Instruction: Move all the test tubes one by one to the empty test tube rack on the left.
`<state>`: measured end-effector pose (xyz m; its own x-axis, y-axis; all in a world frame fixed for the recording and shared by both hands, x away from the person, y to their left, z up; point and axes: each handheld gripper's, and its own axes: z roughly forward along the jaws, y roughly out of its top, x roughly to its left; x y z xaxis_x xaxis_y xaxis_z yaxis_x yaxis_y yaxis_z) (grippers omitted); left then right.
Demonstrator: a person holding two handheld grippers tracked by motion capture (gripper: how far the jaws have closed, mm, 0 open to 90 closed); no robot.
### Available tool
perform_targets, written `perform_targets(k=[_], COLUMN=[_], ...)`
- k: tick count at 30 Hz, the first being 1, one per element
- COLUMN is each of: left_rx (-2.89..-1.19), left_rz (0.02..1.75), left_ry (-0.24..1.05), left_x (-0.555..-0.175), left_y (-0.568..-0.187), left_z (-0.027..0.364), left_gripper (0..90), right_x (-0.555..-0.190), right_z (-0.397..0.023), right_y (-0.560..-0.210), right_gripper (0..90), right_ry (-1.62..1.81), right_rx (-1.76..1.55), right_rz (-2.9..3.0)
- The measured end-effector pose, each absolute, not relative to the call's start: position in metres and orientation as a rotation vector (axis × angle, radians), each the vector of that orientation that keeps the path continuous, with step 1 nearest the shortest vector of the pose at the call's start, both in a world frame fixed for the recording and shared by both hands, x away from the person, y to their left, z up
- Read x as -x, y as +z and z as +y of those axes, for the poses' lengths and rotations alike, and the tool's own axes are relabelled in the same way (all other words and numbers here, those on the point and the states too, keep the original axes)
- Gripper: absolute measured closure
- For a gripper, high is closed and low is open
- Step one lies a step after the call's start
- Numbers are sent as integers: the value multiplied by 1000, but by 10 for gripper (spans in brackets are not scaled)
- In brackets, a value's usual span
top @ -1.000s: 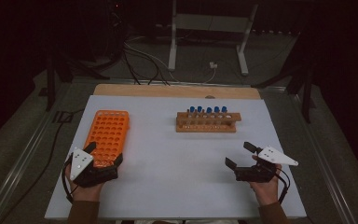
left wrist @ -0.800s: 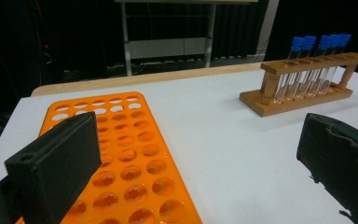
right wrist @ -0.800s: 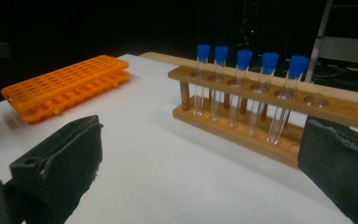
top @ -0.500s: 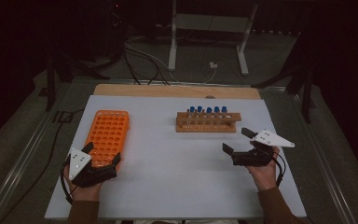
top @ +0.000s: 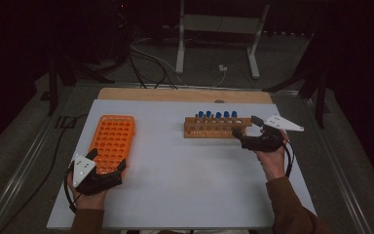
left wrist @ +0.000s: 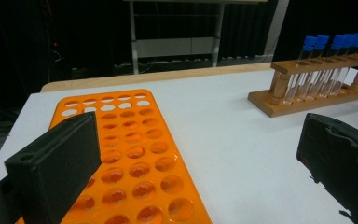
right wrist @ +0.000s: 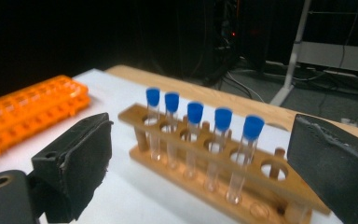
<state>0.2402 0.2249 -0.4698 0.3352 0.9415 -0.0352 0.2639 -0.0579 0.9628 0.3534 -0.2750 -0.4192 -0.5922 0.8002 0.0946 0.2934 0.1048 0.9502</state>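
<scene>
High view: the wooden rack (top: pixel 217 127) of blue-capped tubes (top: pixel 217 115) runs left to right across the worktop (top: pixel 185 175); the right gripper (top: pixel 247 129), jaws apart and empty though just narrowed slightly, sits at its right end.

Left gripper view: the left gripper (left wrist: pixel 191 154), open and empty, straddles the orange tray (left wrist: pixel 126 154), the rack well apart.

Right gripper view: the five tubes (right wrist: pixel 195 140) stand between the jaws, untouched.

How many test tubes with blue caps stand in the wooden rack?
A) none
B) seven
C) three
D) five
D: the right gripper view shows five blue-capped test tubes standing in a row in the wooden rack, with an empty hole left at each end of the rack.
</scene>
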Motion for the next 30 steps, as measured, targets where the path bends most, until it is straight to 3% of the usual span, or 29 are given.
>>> perform_targets(k=[15, 18, 24, 30], left_rx=[-1545, -1546, -1538, -1538], left_rz=[1140, 1136, 1140, 1140], left_ry=[789, 787, 778, 777], left_x=[-242, -242, -242, -242], left_y=[-472, -471, -472, -472], left_z=[226, 226, 227, 227], left_gripper=[4, 4, 4, 4], right_x=[-409, -418, -430, -433], right_z=[-273, -270, -267, -260], right_y=[-434, -444, -462, -469], right_gripper=[209, 290, 550, 699], right_ry=[1387, 1364, 1322, 1295], right_rx=[-1173, -1207, -1260, -1227], right_rz=[1971, 1984, 1978, 1987])
